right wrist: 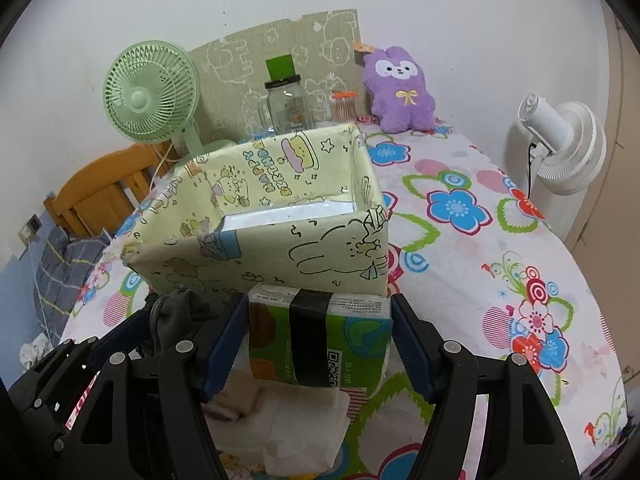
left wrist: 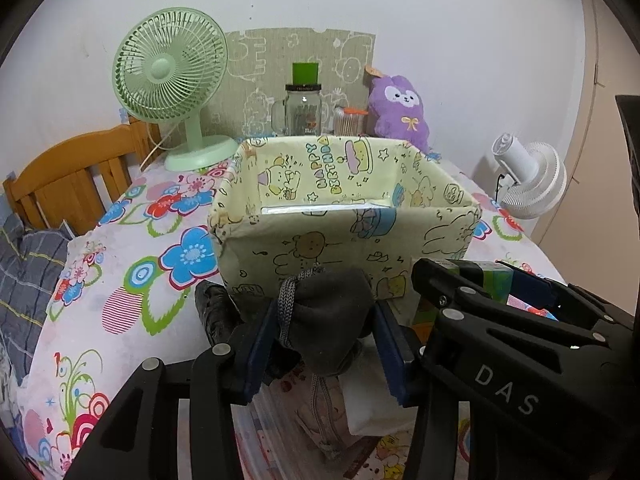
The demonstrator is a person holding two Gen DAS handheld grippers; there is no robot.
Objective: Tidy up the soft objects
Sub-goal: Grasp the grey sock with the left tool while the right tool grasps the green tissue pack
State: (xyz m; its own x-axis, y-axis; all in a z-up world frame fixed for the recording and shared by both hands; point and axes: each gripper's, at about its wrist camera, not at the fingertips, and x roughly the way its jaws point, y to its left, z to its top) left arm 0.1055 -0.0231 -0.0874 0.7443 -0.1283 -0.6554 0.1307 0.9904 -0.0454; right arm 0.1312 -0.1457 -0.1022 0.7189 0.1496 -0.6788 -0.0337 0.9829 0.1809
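My left gripper (left wrist: pixel 326 314) is shut on a dark grey drawstring pouch (left wrist: pixel 332 304), its blue pads pressing both sides. It hangs just in front of the near wall of an open, cream cartoon-print box (left wrist: pixel 320 248), which looks empty down to its shiny bottom. My right gripper (right wrist: pixel 320 320) is shut on a green tissue pack (right wrist: pixel 320 336) with a black band, also close to the box's near wall (right wrist: pixel 260 264). The two grippers are side by side: the left gripper (right wrist: pixel 132 340) with the pouch (right wrist: pixel 180 312) shows at the left of the right wrist view.
The box stands on a flowered sheet (right wrist: pixel 480 240). Behind it are a green fan (left wrist: pixel 168 76), a glass jar (left wrist: pixel 303 112) and a purple plush (left wrist: pixel 398 108). A white fan (left wrist: pixel 528 176) is at the right, a wooden headboard (left wrist: pixel 68 184) at the left. White cloth (right wrist: pixel 288 420) lies below the grippers.
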